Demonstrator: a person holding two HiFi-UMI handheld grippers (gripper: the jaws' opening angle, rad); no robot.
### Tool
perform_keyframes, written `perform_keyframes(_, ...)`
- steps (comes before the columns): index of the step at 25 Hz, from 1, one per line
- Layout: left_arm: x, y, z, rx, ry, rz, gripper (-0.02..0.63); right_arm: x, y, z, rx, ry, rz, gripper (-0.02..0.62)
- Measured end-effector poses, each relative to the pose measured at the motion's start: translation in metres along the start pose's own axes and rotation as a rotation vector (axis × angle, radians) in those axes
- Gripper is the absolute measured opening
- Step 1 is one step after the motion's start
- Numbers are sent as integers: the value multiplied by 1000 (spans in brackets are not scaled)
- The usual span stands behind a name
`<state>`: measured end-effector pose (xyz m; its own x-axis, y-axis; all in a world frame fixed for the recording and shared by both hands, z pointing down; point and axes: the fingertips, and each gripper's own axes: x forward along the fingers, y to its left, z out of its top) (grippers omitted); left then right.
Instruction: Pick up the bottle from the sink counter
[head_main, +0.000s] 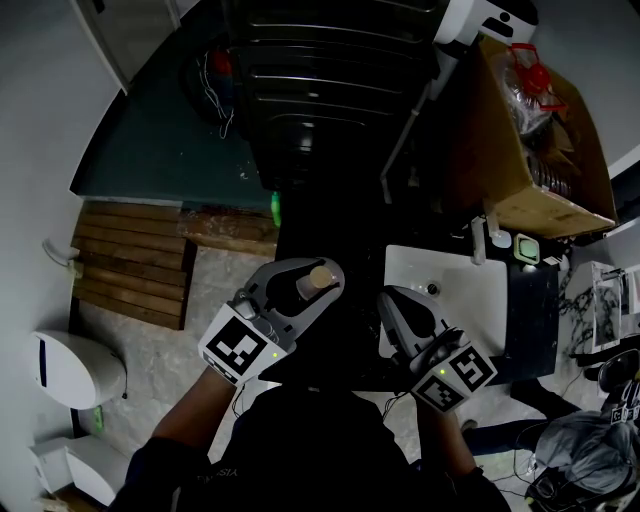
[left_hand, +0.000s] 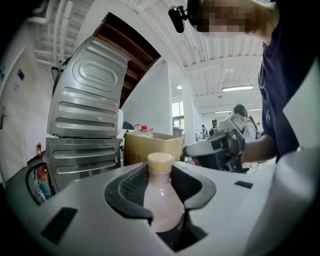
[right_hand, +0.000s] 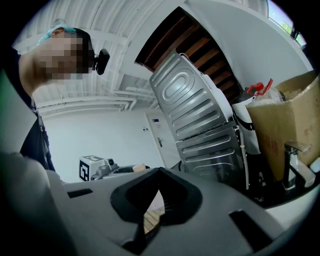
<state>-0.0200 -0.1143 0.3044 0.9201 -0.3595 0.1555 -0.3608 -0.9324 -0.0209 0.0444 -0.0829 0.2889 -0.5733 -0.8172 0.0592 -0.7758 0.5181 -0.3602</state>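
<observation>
The left hand-held gripper (head_main: 316, 270) is clamped on the bottle (left_hand: 161, 197), pads pressing both sides below its tan cap, and holds it upright in the air (clear of the bench (head_main: 530, 305)), left of the white sink (head_main: 475, 300). The right hand-held gripper (head_main: 393, 301) hovers beside it, jaws together and empty.

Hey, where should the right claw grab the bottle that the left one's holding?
Probably the cap and neck, from above: the bottle stands upright in the left claw, whose pads flank its body, leaving only the top free.
</observation>
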Motion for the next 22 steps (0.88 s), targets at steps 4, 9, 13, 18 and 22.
perform_keyframes(4, 2, 0, 0, 6, 2, -3, 141, 0, -1, 0, -1, 1, 3, 20)
perform_keyframes(9, 3, -1, 0, -2, 6, -7, 141, 0, -2, -1, 2, 1, 2, 20)
perform_keyframes(13, 3, 1, 0, 5, 1, -4, 141, 1, -2, -1, 3, 1, 1, 20)
perform_keyframes(18, 5, 0, 0, -9, 10, -11, 141, 1, -4, -1, 0, 0, 4, 20)
perform_keyframes(22, 4, 1, -1, 0, 7, -7, 141, 2, -3, -1, -1, 2, 6, 20)
